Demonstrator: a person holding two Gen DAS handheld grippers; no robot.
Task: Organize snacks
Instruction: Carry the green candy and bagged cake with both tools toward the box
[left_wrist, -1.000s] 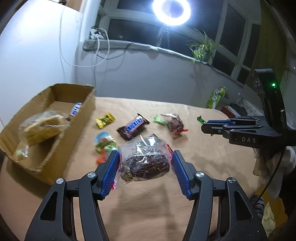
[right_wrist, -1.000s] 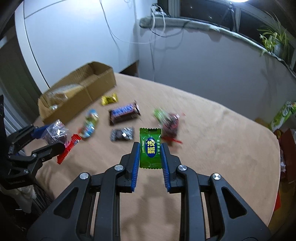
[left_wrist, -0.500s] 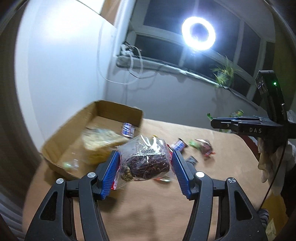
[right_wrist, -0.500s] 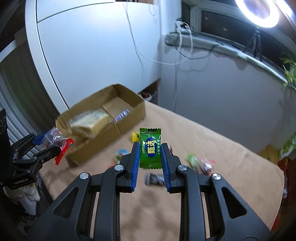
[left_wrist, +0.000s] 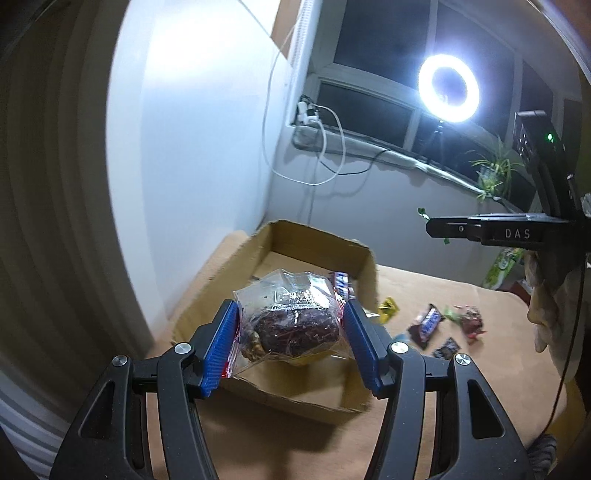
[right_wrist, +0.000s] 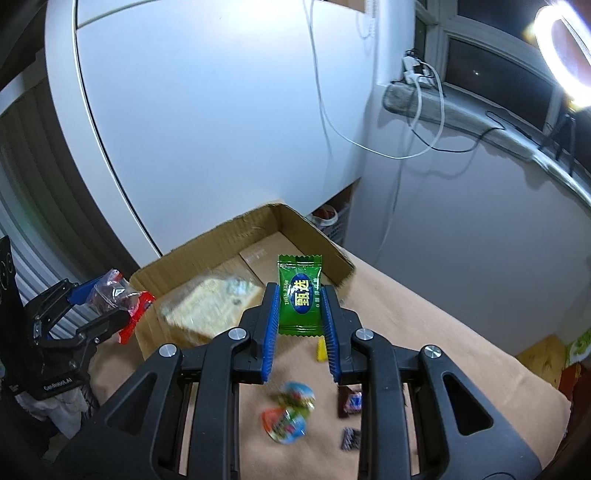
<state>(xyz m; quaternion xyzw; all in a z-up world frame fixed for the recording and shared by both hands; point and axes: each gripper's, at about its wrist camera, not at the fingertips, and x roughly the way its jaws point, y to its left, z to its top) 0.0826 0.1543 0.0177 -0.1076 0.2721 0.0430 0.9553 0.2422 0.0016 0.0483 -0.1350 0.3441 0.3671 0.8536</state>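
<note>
Left wrist view: left claw (left_wrist: 291, 341) clamps a clear bag (left_wrist: 291, 321) over the cardboard box (left_wrist: 314, 240); right claw (right_wrist: 300, 325) pinches a green packet (right_wrist: 300, 295) near it. Several snacks (left_wrist: 424, 326) lie outside it on the bench (left_wrist: 443, 387).

both grippers have travelled from over the loose snacks toward the box (left_wrist: 317, 243). in the left view the box, a second ago at 9 o'clock, now sits dead centre behind the clear bag (left_wrist: 291, 321), and the snickers bar (left_wrist: 424, 325) has slid out to 3 o'clock. in the right view the box (right_wrist: 236, 236) has come from 10 o'clock to behind the green candy (right_wrist: 300, 295); the left gripper (right_wrist: 99, 310) shows higher, at 9 o'clock.
</note>
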